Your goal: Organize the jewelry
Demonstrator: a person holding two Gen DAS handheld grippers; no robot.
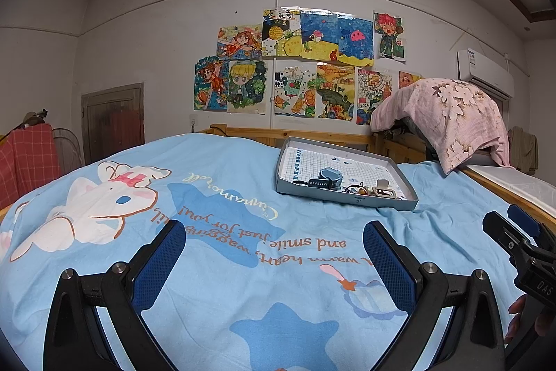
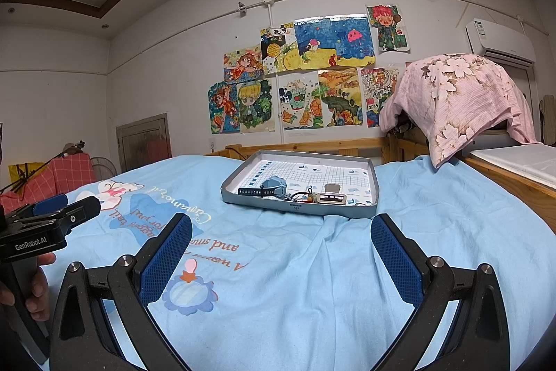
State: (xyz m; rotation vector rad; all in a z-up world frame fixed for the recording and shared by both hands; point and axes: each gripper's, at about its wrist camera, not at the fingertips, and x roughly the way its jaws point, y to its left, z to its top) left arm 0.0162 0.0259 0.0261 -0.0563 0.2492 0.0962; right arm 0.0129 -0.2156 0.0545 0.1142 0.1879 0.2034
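Both the left hand-held gripper [image 1: 274,246] and the right hand-held gripper [image 2: 281,233] hover with jaws spread wide and empty over the bed [image 2: 434,232], well short of the grey tray [image 2: 243,178] holding a watch [image 2: 269,188], a clip [image 2: 330,198] and tangled trinkets [image 2: 300,196].

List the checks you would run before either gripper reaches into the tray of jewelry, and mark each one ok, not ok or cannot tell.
1. Left gripper open and empty: ok.
2. Right gripper open and empty: ok.
3. Tray lying flat on the bedspread, in reach ahead of both: ok.
4. Watch apart from the other pieces: ok, it lies at the left of the tray.
5. Small pieces beside the beige clip separated enough for a clean pinch: cannot tell, they look tangled.
6. Path to the tray free of obstacles: ok.
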